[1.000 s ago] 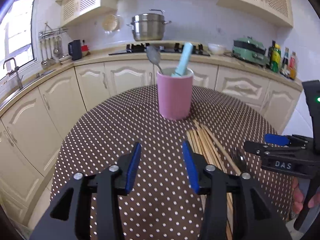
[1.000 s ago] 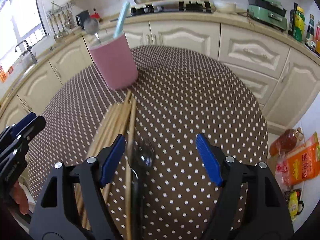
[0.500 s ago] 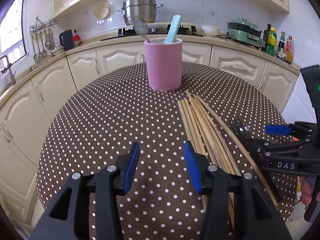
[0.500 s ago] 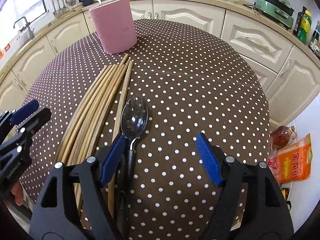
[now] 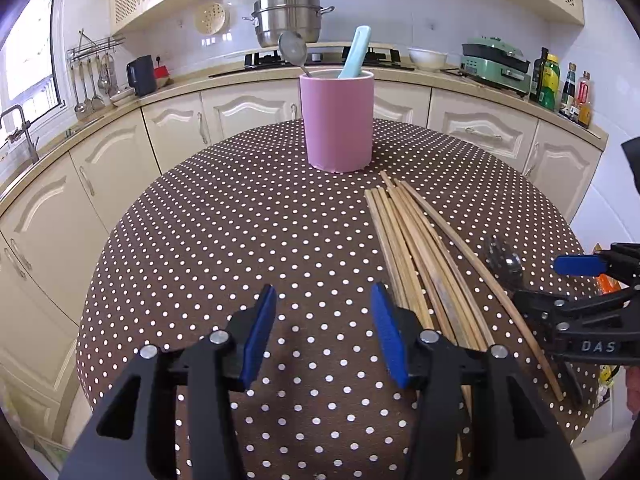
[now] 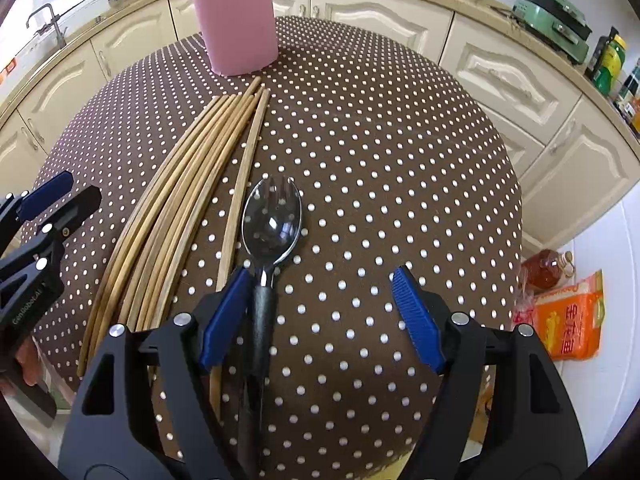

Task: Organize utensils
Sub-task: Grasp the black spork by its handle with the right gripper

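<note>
Right wrist view: lying flat on the dotted tablecloth (image 6: 400, 152), a black-handled spork (image 6: 271, 224), bowl up, handle running back beside the left blue pad of the right gripper (image 6: 320, 312), jaws spread wide and gripping nothing, spork handle apparently just touching that pad. Resting immediately left of the spork, a loose bundle of wooden chopsticks (image 6: 188, 208), tips pointing toward the pink holder (image 6: 238, 24) standing upright at the far side of the table. Left wrist view: already sitting in the pink holder (image 5: 338, 120), a metal spoon (image 5: 293, 51) and a pale blue utensil (image 5: 354, 54); hovering over bare cloth, the left gripper (image 5: 324, 332), jaws parted and empty. Judging by this, organizing partly done: two pieces stowed, spork and all chopsticks waiting.
</note>
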Motion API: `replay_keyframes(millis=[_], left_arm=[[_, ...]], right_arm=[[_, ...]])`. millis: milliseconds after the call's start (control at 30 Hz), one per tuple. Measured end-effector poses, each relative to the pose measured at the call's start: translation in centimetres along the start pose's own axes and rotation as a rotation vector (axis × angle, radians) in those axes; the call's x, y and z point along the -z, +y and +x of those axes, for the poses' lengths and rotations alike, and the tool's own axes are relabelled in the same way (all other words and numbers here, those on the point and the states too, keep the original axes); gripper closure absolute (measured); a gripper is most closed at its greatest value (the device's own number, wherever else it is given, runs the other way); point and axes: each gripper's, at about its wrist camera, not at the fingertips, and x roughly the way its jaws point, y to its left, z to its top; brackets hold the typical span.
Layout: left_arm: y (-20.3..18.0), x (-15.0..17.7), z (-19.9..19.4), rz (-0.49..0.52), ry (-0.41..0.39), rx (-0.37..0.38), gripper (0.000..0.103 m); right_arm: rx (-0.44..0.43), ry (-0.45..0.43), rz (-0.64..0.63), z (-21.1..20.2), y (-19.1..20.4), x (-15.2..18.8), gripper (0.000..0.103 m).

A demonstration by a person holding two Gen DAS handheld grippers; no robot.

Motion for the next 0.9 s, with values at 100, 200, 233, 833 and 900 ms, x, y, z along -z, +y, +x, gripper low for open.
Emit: replay_keyframes(millis=[100,200,233,833,900], left_arm=[[0.1,0.0,-0.1,0.0,0.0,0.005,0.054],[0.1,0.1,-0.1,0.002,-0.002,0.008,0.054],[0.1,0.1,-0.1,0.001,0.0,0.011,0.054],[-0.8,-0.9,1.5,-0.001,0.078,0.126,0.05],[-1.2,-1.2,2.1,0.017,0.094,0.119,0.05]], right_arm=[[-0.003,-0.004,-0.019,0.1,0.1,0.4,0.032],[-0.004,-0.055,-0.105,0.0,0.7,0.8,0.042],[-0.049,-0.049,-0.089,0.0,0.3,0.7,0.047],[-0.129,-0.11,0.048,-0.1,-2.4,-1.0,0.091],[-0.136,-0.105,0.05,0.1,-2.6,-1.2,0.091]])
